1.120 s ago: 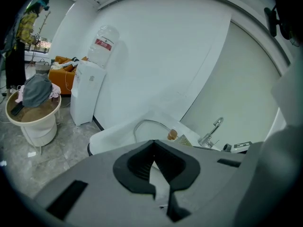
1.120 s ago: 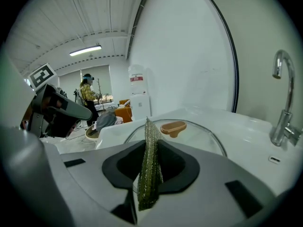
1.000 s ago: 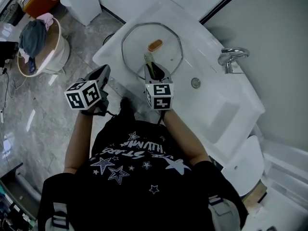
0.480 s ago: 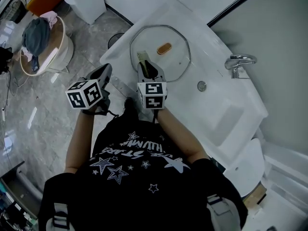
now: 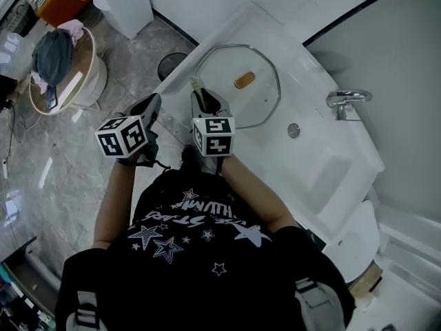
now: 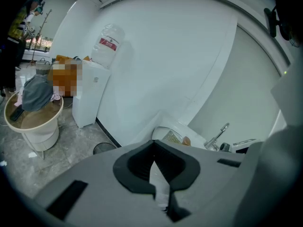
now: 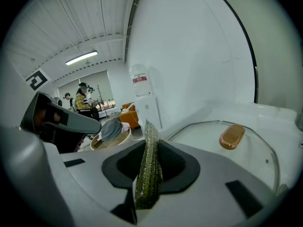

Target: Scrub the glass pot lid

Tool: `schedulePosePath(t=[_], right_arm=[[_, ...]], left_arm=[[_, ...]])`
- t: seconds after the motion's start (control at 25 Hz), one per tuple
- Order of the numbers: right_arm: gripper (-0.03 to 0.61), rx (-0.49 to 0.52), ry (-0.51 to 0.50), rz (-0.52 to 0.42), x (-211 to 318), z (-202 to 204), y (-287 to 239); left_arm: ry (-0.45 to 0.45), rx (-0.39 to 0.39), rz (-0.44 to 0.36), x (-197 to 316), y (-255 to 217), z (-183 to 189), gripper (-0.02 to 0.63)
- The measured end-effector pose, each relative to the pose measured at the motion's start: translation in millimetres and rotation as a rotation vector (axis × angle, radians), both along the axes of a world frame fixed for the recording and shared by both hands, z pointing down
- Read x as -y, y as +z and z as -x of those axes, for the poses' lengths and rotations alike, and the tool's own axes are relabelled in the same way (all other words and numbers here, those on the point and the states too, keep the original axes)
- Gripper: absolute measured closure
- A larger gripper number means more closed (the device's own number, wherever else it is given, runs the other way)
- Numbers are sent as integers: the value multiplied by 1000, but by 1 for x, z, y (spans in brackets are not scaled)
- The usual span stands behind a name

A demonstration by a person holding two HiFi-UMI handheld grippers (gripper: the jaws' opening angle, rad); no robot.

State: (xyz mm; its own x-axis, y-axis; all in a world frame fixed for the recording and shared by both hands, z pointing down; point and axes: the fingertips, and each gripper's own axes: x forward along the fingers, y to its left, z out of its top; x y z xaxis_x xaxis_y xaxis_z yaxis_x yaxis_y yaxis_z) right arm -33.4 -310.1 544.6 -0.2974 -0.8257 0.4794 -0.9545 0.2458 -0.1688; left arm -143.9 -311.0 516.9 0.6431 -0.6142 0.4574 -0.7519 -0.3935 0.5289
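Nearest me, my left gripper [image 5: 152, 103] hangs beside the worktop [image 5: 310, 158] edge, fingers pressed together on nothing. My right gripper [image 5: 200, 94] pinches a green scouring pad [image 7: 149, 170] at the near rim of the glass pot lid [image 5: 249, 107], which lies flat on the worktop.

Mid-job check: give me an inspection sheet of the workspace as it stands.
Surface: white sink; faucet and drain at right.
Job's things: lid flat on sink, brown knob up; green pad in right gripper.
Clutter: nothing seen.
Grippers: right gripper shut on pad at lid's near rim; left gripper shut, empty, beside the sink.
Cables: thin lead by left gripper.
Surroundings: tub of clothes, bin, dispenser.
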Motion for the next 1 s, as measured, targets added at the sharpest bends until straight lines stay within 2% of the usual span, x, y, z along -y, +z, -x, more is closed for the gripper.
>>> schedulePosePath(t=[0.2, 0.4, 0.84, 1.0], right_arm=[[499, 11, 27, 9, 5, -1, -2], [503, 6, 43, -24, 12, -15, -16], [508, -85, 103, -103, 75, -81, -62], [509, -163, 101, -72, 100, -103, -57]], left_arm=[[19, -12, 4, 13, 1, 3, 606], [41, -28, 7, 20, 4, -2, 606], [65, -55, -9, 45, 0, -5, 606], [67, -60, -2, 52, 4, -5, 606]])
